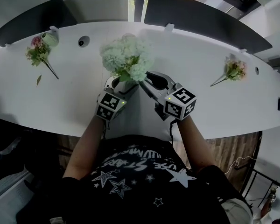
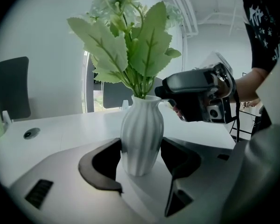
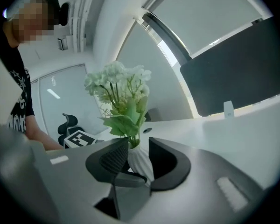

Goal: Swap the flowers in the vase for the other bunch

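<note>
A white ribbed vase (image 2: 141,134) stands mid-table, holding a bunch of pale white-green flowers (image 1: 126,57) with broad leaves (image 2: 149,50). My left gripper (image 1: 117,85) has its jaws round the vase's belly, and both pads (image 2: 113,155) lie against its sides. From the other side my right gripper (image 1: 147,80) reaches the vase's neck (image 3: 139,158); its jaws stand apart, pressing on nothing. In the left gripper view the right gripper (image 2: 167,96) shows beside the stems. Two pink bunches lie flat on the table, one far left (image 1: 38,50) and one far right (image 1: 234,70).
The long white table (image 1: 74,97) curves from left to right, with its front edge just before the person's body. Two dark chair backs (image 1: 200,17) stand behind it. A round cable port (image 1: 83,41) and a loose leaf (image 1: 38,80) lie on the left part.
</note>
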